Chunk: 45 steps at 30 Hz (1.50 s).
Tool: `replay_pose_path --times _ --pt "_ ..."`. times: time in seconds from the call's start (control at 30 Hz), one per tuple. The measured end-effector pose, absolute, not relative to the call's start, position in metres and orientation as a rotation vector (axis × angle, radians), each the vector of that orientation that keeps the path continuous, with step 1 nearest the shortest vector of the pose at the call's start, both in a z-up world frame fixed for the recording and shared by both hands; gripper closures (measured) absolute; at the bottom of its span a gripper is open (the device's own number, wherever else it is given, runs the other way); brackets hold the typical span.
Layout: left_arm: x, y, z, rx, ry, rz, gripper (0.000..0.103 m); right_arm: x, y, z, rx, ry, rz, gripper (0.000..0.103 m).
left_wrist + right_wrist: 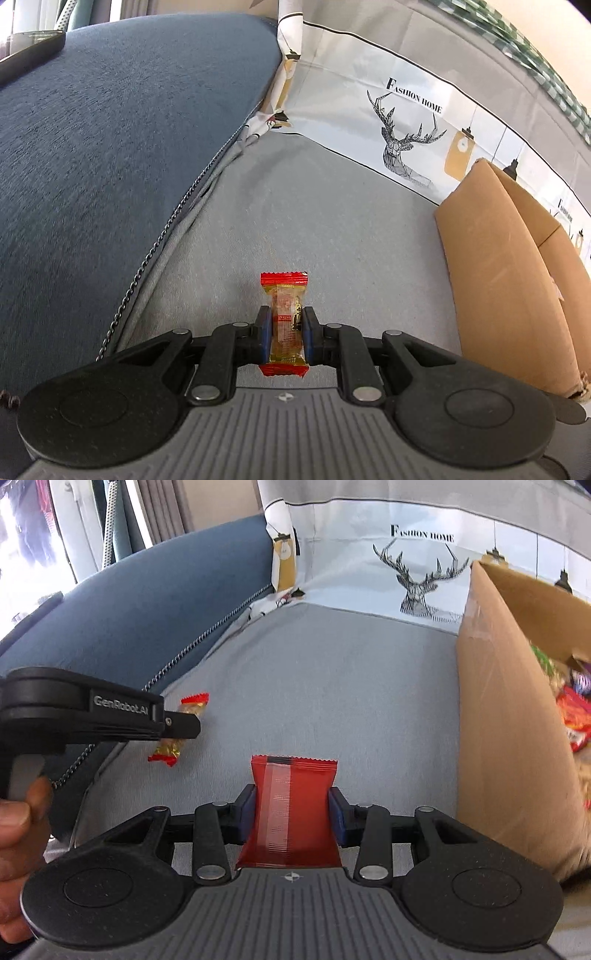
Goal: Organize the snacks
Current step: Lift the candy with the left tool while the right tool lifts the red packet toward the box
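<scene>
My left gripper is shut on a small gold candy with red crimped ends, held upright above the grey sofa seat. The right wrist view shows that same left gripper from the side, with the gold candy sticking out above and below its fingers. My right gripper is shut on a flat red snack packet, its blue pads pressing on both sides. A cardboard box stands to the right, with several bright snack packets inside.
A blue sofa armrest rises on the left, with a dark phone on top. A white cover printed with a deer hangs along the sofa back. A hand grips the left gripper's handle.
</scene>
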<state>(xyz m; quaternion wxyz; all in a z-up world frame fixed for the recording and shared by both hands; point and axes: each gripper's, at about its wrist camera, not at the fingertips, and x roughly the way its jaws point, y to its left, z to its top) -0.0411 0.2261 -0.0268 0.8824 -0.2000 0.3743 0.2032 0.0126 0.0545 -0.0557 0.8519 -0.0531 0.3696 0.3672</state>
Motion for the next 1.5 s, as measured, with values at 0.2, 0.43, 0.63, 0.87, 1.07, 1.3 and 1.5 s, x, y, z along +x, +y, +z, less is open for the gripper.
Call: replay_pose_path --times 0.2,0.43,0.63,0.87,1.07,1.3,1.5 --pt "-0.041 0.223 -0.030 -0.417 0.786 0.430 0.085 0.010 0.055 -0.063 -0.140 0.778 0.757 0.061" --pt "-0.036 0.224 -0.031 -0.419 0.798 0.417 0.085 0.008 0.054 -0.066 -0.148 0.777 0.742 0.061" --pt "-0.032 0.222 -0.038 -0.422 0.839 0.396 0.085 0.009 0.056 -0.069 -0.162 0.784 0.730 0.061" --pt "-0.027 0.219 -0.051 -0.420 0.917 0.387 0.085 0.011 0.062 -0.076 -0.206 0.809 0.710 0.059" --pt "-0.026 0.217 -0.052 -0.400 0.932 0.384 0.083 0.011 0.062 -0.077 -0.213 0.809 0.709 0.057" --pt "-0.021 0.206 -0.052 -0.308 0.953 0.382 0.082 0.010 0.064 -0.077 -0.221 0.807 0.706 0.055" --pt "-0.023 0.199 -0.048 -0.260 0.918 0.395 0.086 0.006 0.063 -0.071 -0.228 0.773 0.691 0.060"
